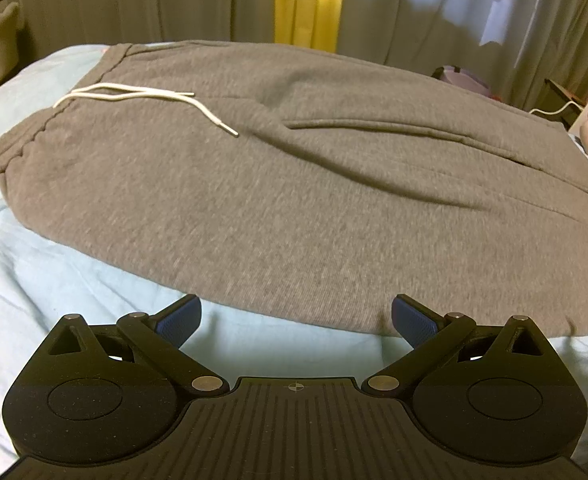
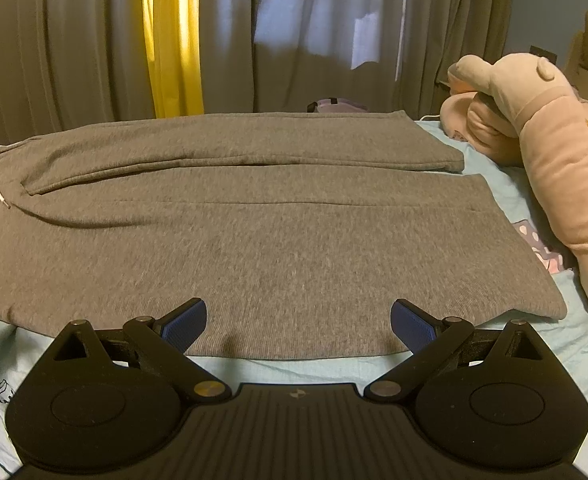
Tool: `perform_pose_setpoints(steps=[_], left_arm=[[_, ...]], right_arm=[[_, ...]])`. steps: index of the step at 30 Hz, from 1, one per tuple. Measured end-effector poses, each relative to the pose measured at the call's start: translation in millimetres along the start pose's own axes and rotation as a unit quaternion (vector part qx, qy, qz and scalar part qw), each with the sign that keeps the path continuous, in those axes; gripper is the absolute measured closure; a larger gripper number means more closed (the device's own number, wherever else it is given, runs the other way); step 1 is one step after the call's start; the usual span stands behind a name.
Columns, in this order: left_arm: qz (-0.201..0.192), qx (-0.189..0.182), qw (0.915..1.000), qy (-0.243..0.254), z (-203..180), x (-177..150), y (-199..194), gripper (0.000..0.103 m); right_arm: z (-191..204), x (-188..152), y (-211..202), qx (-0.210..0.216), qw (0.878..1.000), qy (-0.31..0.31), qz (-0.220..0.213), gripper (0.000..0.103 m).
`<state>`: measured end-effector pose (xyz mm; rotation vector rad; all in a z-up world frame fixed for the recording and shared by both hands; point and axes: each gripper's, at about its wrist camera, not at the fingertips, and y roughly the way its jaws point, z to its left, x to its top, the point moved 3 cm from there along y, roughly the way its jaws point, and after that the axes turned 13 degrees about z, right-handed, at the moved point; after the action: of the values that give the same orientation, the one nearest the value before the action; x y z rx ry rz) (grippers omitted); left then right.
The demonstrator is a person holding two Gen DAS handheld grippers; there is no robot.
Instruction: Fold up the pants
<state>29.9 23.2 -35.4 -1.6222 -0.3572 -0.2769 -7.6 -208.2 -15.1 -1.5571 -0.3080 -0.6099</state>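
Lying flat across the pale blue bedsheet (image 2: 493,184), the grey sweatpants (image 2: 254,248) stretch legs toward a pink plush toy (image 2: 553,152); left gripper (image 1: 295,320) and right gripper (image 2: 297,322) hover spread wide, empty, at the near hem.

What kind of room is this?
Most likely a bedroom. The grey pants lie spread on a light blue bedsheet, a pink plush toy rests at one end, and long curtains hang behind.
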Motion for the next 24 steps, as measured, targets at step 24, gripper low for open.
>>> perform_pose_setpoints(steps=[24], left_arm=[[0.007, -0.012, 0.9999, -0.007, 1.0, 0.7, 2.6, 0.000]], right_arm=[[0.9, -0.1, 7.9, 0.003, 1.000, 0.000, 0.015, 0.004]])
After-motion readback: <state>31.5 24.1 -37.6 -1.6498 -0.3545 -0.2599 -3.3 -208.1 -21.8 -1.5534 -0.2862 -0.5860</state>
